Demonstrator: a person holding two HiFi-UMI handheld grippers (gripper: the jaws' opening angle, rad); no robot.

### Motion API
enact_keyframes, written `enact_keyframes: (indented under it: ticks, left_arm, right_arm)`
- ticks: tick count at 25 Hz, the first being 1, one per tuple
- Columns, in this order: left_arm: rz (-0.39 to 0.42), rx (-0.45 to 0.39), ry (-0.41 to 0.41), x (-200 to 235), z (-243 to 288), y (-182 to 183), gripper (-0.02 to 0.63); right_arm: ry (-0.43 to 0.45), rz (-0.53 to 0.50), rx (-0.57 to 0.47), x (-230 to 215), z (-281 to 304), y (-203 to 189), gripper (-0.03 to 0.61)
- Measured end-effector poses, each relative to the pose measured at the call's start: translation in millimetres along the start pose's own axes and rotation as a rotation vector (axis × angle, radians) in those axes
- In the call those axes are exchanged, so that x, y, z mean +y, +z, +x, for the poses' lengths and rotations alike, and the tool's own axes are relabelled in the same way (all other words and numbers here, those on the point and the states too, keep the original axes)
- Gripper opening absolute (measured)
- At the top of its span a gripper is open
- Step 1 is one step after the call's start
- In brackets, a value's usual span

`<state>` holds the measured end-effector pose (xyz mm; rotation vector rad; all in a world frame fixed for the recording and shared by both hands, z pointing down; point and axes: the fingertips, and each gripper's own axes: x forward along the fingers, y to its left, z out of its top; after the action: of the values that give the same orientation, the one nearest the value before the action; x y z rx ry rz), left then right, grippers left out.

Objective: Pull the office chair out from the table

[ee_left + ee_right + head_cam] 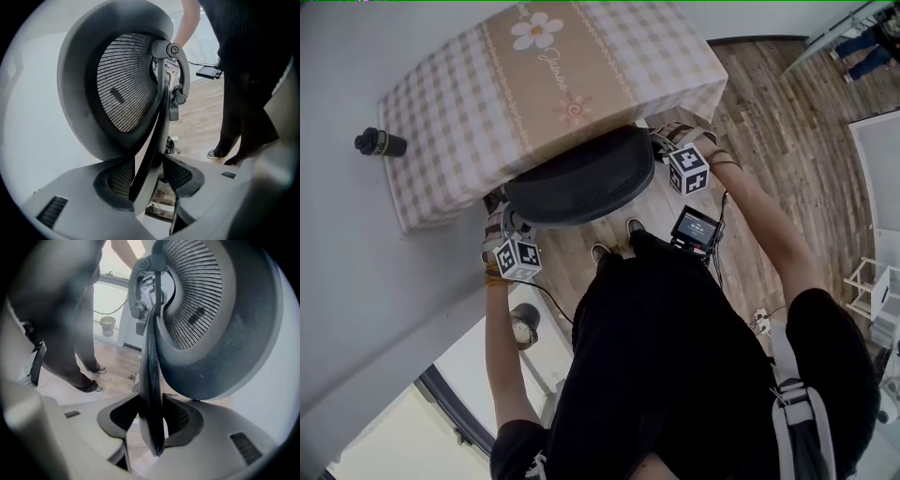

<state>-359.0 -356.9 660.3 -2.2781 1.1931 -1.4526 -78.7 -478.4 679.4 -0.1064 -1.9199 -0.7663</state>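
The office chair's dark backrest [581, 183] stands against the table [450, 141], which wears a checked cloth with flowers. My left gripper [508, 225] is at the backrest's left end and my right gripper [667, 148] at its right end. In the left gripper view the backrest's thin side edge [152, 140] runs between the jaws of the left gripper [150, 180], and both pads lie against it. The right gripper [151, 420] grips the opposite side edge [152, 376] the same way. The mesh back [197, 301] fills the upper part of both gripper views.
The person's shoes [619, 246] stand on the wood floor right behind the chair. A small screen [694, 228] hangs at the right forearm. A black object [380, 142] lies left of the table, a cup [525, 323] sits lower left, and a white rack [877, 291] stands at the right.
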Motion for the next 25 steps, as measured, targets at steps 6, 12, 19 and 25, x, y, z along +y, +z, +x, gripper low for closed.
enact_keyframes:
  ticks: [6, 12, 19, 25]
  left_arm:
    - [0.007, 0.011, -0.001, 3, -2, -4, 0.210]
    - [-0.013, 0.035, -0.033, 7, 7, -14, 0.253]
    - [0.012, 0.046, -0.069, 7, 15, -16, 0.274]
    - [0.032, 0.095, -0.091, 8, 27, -25, 0.275]
  right_arm:
    - [0.021, 0.015, 0.008, 1, 7, 0, 0.163]
    - [0.013, 0.035, 0.013, -1, 11, 3, 0.163]
    - [0.027, 0.056, 0.034, 2, 19, -1, 0.163]
    - [0.018, 0.062, 0.028, 1, 21, 2, 0.153]
